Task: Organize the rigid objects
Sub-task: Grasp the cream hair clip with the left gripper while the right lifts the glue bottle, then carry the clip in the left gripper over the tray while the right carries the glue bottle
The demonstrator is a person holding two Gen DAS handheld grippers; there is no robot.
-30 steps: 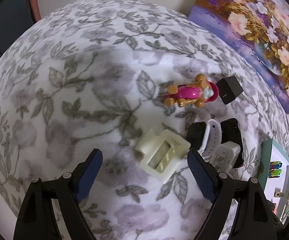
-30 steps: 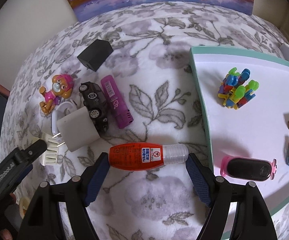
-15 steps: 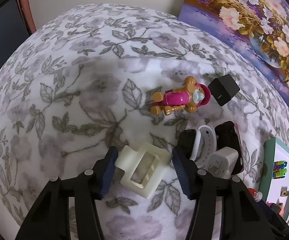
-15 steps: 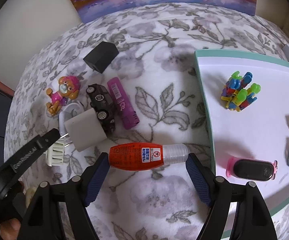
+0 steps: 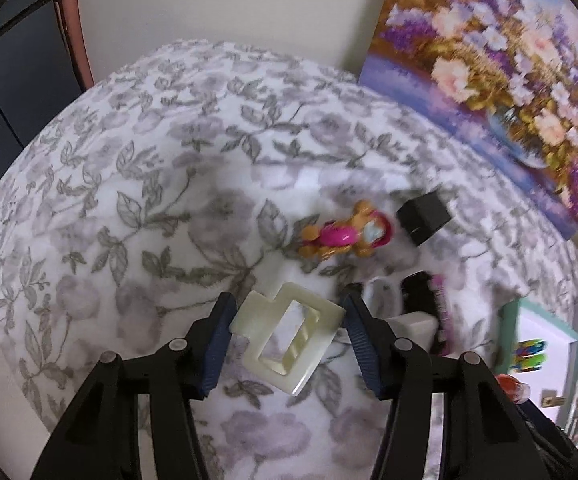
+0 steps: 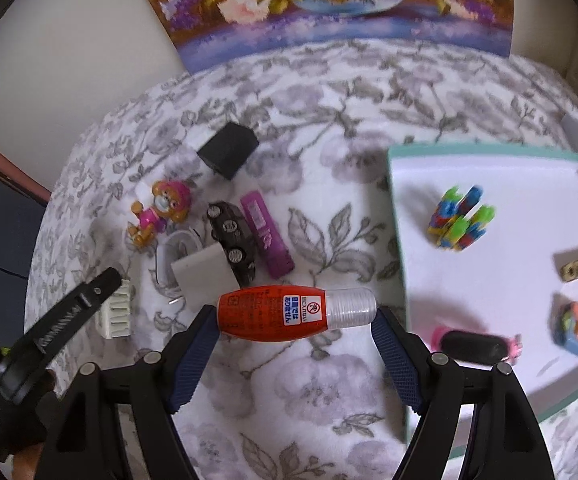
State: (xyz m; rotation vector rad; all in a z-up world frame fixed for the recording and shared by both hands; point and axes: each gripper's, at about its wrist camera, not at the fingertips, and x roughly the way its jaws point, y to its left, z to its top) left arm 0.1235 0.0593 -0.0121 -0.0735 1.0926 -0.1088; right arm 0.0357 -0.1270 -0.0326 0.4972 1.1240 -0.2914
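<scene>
Step in hand: double pickup, both items clamped and clear of floral blanket (image 5: 137, 184).

Left gripper (image 5: 287, 336): fingers closed on cream plastic claw hair clip (image 5: 289, 334), near-left of pink dog figurine (image 5: 345, 236); jaws closed in over the last second.

Right gripper (image 6: 295, 330): fingers hold red glue bottle with clear cap (image 6: 289, 312) end to end, just left of teal-rimmed white tray (image 6: 489, 156).

Next, by judgement: carry both to tray, release on bare patch.

Right view only: tray contents, toy car, purple tube. Left view only: clip grip.
</scene>
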